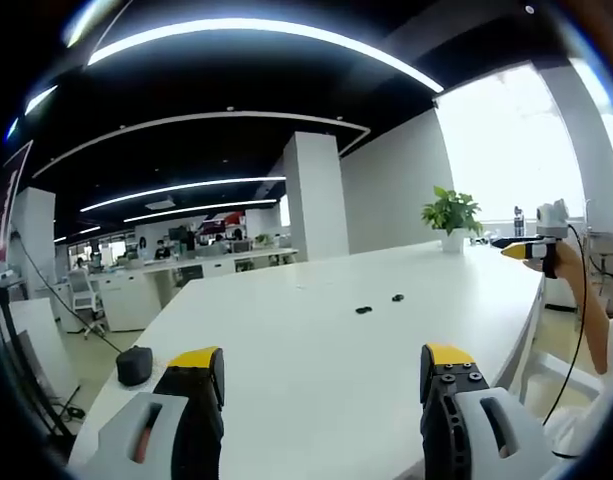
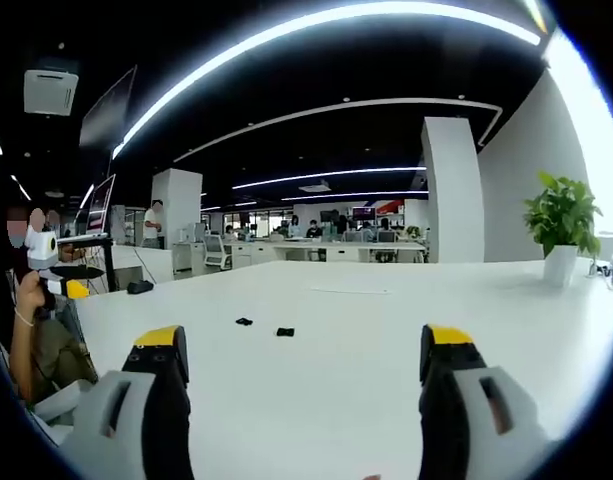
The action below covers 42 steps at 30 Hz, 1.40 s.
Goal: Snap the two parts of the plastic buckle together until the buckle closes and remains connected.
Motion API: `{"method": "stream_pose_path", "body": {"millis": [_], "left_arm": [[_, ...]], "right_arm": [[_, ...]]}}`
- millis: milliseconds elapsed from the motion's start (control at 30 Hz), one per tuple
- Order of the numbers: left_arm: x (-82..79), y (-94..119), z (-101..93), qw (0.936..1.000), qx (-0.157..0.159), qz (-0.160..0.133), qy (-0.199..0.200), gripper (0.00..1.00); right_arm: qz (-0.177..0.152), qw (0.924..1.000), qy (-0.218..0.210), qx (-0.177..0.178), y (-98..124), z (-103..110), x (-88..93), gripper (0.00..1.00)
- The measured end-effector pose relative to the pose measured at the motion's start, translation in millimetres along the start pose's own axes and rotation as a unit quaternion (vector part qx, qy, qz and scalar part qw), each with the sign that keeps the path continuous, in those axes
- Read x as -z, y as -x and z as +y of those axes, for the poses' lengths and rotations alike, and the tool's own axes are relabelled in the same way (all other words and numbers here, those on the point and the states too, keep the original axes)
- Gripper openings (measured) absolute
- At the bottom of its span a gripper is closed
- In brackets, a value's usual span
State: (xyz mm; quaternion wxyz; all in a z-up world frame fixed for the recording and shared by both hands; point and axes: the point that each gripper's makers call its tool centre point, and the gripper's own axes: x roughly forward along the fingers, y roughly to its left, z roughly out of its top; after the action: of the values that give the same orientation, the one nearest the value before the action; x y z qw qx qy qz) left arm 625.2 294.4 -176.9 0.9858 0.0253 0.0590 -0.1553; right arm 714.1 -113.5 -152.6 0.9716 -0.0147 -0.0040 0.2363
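Two small black buckle parts lie apart on the long white table (image 1: 316,350). In the left gripper view one buckle part (image 1: 363,310) sits left of the other buckle part (image 1: 397,298), well beyond my left gripper (image 1: 324,368), which is open and holds nothing. In the right gripper view the same pieces show as a left buckle part (image 2: 244,322) and a right buckle part (image 2: 284,331), ahead of my open, bare right gripper (image 2: 304,352). The right gripper (image 1: 521,248) also shows at the far right of the left gripper view, held in a hand.
A potted plant (image 1: 452,217) stands at the table's far end by bright windows. A dark lump (image 1: 134,365) rests near the table's left edge. White desks, chairs and people fill the office behind. A person's arm (image 2: 31,340) holds the other gripper at the left.
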Motion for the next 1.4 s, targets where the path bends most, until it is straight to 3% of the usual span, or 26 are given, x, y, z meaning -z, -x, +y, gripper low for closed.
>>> {"method": "stream_pose_path", "body": {"millis": [300,733,1200,1400], "left_arm": [[2.7,-3,-2.7,0.9999,0.007,-0.003,0.012,0.81],[3.4,-6,-12.1,0.9993,0.022,-0.01,0.028,0.81],[5.2,-6,-7.6,0.9992,0.019,-0.009,0.035,0.8],[6.9,-5,-6.4,0.9991,0.017,-0.009,0.037,0.8]], "right_arm": [[0.001,0.9998,-0.013,0.017,-15,-16,11.9,0.98],[0.011,0.9998,-0.018,-0.003,-40,-12,21.9,0.98],[0.034,0.9991,-0.025,-0.001,-66,-19,34.4,0.98],[0.042,0.9984,-0.036,-0.013,-75,-13,39.6,0.97]]}}
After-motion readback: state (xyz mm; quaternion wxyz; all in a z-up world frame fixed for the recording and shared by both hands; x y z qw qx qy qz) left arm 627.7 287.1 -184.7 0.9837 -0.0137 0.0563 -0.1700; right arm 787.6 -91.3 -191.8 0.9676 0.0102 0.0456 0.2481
